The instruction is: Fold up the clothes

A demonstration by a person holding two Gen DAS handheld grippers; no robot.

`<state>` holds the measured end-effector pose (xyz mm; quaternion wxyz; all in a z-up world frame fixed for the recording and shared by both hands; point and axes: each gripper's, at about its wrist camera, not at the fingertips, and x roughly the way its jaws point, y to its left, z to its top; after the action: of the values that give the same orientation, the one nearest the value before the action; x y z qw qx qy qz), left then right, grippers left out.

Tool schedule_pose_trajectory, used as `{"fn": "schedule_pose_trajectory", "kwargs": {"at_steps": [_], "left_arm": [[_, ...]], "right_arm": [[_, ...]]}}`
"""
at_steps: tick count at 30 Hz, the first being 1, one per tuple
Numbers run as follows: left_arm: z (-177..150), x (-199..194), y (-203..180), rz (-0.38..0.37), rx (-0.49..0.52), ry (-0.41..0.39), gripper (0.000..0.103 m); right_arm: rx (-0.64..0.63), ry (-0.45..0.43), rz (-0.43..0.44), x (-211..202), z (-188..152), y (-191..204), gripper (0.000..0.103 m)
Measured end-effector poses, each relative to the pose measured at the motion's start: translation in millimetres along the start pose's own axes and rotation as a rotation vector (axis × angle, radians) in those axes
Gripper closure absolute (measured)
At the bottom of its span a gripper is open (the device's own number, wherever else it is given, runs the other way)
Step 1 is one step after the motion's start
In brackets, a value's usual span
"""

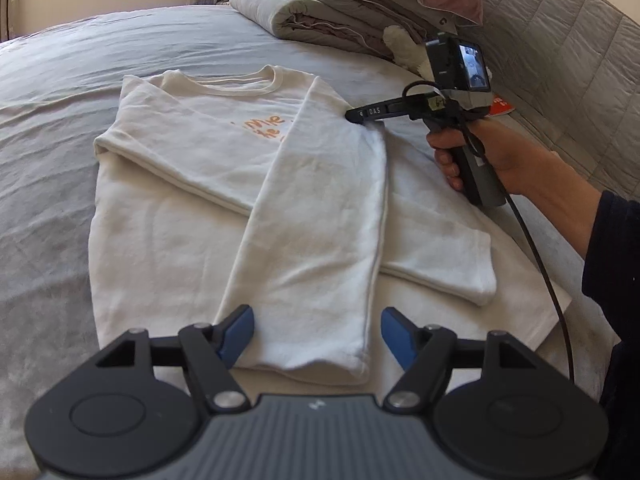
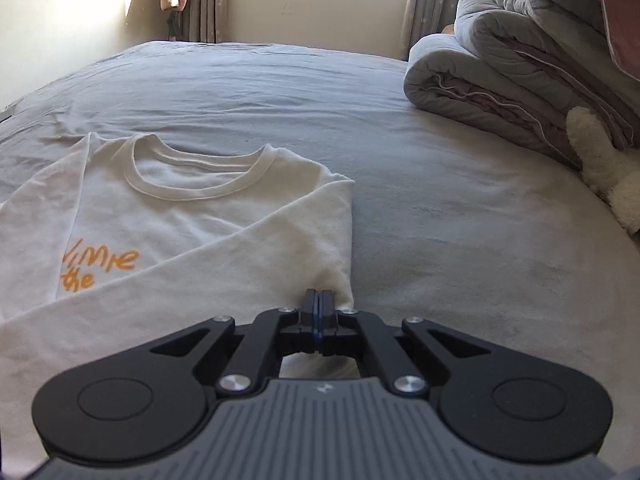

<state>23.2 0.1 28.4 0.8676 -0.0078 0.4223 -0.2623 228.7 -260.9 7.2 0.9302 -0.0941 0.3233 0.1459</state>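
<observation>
Lying face up on the grey bedsheet (image 2: 440, 208), the white sweatshirt (image 1: 192, 160) has its round collar toward the far side of the bed and orange lettering (image 2: 100, 264) on the chest, partly covered by cloth folded over it. One long sleeve (image 1: 316, 224) runs down across the body of the garment, its cuff ending near the left gripper (image 1: 316, 330), whose blue-padded fingers (image 1: 240, 332) stand wide apart on either side of that cuff, with nothing between them. The other sleeve lies crosswise under it, its cuff out toward the person's side. The right gripper (image 2: 319, 304) has its fingers pressed together at the shoulder edge of the folded cloth; whether any fabric is pinched between them cannot be told from either view. In the left wrist view a hand (image 1: 472, 148) grips that tool's handle, with a dark sleeve (image 1: 612, 248) behind it and a black cable (image 1: 536, 248) trailing down. Rolled grey quilts (image 2: 500, 68) are piled at the head of the bed, a white plush toy (image 2: 600, 160) just beside them.
</observation>
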Motion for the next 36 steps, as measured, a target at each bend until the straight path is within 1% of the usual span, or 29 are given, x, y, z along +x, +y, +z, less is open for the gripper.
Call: {"fn": "schedule_pose_trajectory", "kwargs": {"at_steps": [4, 10, 14, 18, 22, 23, 25, 27, 28, 29, 31, 32, 33, 34, 35, 36], "left_arm": [[1.3, 2.5, -1.7, 0.0, 0.003, 0.004, 0.026], [2.5, 6.1, -3.1, 0.0, 0.007, 0.006, 0.024], [3.4, 5.2, -1.2, -0.01, 0.0, 0.009, 0.024], [5.2, 3.9, 2.1, -0.025, -0.02, 0.014, 0.024], [7.4, 0.6, 8.8, -0.047, -0.068, 0.014, 0.024], [7.9, -0.4, 11.0, -0.053, -0.083, 0.014, 0.024], [8.6, -2.4, 15.8, -0.058, -0.108, 0.012, 0.025], [9.4, -4.8, 20.1, -0.058, -0.131, 0.01, 0.025], [9.7, -6.0, 22.1, -0.057, -0.142, 0.008, 0.025], [10.0, -7.2, 24.1, -0.057, -0.153, 0.006, 0.025], [9.9, -8.6, 28.0, -0.061, -0.175, 0.005, 0.025], [9.6, -9.1, 29.9, -0.064, -0.185, 0.005, 0.025], [9.3, -9.5, 31.8, -0.067, -0.196, 0.005, 0.025], [9.1, -10.0, 33.4, -0.07, -0.206, 0.005, 0.025], [9.1, -10.7, 34.4, -0.074, -0.216, 0.004, 0.025], [9.0, -11.4, 35.3, -0.078, -0.225, 0.004, 0.025]], "right_arm": [[-0.125, 0.018, -0.058, 2.0, 7.5, 15.2, 0.103], [-0.081, 0.026, -0.062, 25.6, 32.9, 10.3, 0.103], [-0.068, 0.008, -0.075, 30.5, 46.7, 22.6, 0.103], [-0.056, -0.01, -0.089, 35.4, 60.6, 34.8, 0.099], [-0.043, -0.029, -0.102, 40.3, 74.5, 47.1, 0.098], [-0.035, -0.036, -0.045, 37.9, 79.0, 55.5, 0.096], [-0.021, -0.033, 0.17, 30.3, 88.4, 83.2, 0.095], [-0.052, -0.027, 0.332, 24.5, 94.3, 116.8, 0.095], [-0.095, -0.029, 0.393, 22.2, 96.1, 136.7, 0.095], [-0.144, -0.032, 0.435, 20.5, 96.9, 154.9, 0.095], [-0.244, -0.031, 0.45, 24.1, 93.7, 185.7, 0.095], [-0.284, -0.017, 0.422, 31.9, 91.4, 197.9, 0.095], [-0.3, 0.0, 0.371, 45.2, 88.7, 204.0, 0.095], [-0.304, 0.01, 0.321, 59.4, 85.5, 206.8, 0.096], [-0.283, 0.015, 0.305, 67.9, 85.9, 205.2, 0.097], [-0.239, 0.014, 0.316, 71.6, 89.0, 199.9, 0.099]]}}
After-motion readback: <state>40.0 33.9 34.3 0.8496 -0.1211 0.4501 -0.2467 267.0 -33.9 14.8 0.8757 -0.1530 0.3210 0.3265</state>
